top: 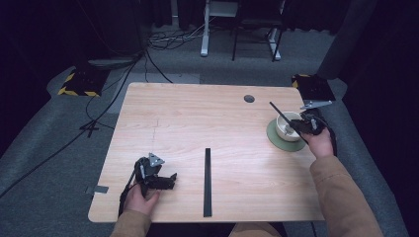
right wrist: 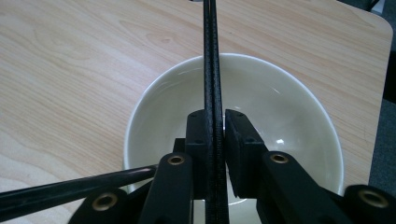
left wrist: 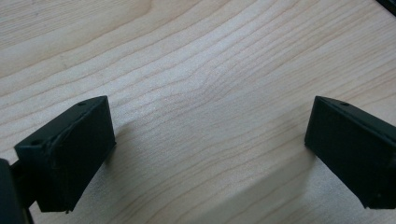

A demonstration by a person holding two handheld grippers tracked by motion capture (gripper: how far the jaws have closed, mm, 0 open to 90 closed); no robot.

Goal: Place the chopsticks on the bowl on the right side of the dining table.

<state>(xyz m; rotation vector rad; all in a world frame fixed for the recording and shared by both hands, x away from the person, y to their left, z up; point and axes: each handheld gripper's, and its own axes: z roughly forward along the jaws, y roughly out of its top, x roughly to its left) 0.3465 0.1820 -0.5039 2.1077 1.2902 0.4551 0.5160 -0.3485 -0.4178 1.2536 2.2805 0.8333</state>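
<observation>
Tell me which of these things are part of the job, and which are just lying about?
In use, apparently:
right claw, shut on a pair of black chopsticks
white bowl
green saucer

Lying about, it seems:
black strip on table
left claw, open
cables and desk legs behind

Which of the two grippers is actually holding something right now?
The right gripper, over the cream ceramic bowl: its jaws are shut on thin black chopsticks. The left gripper hovers open above the bare light wooden table.
</observation>
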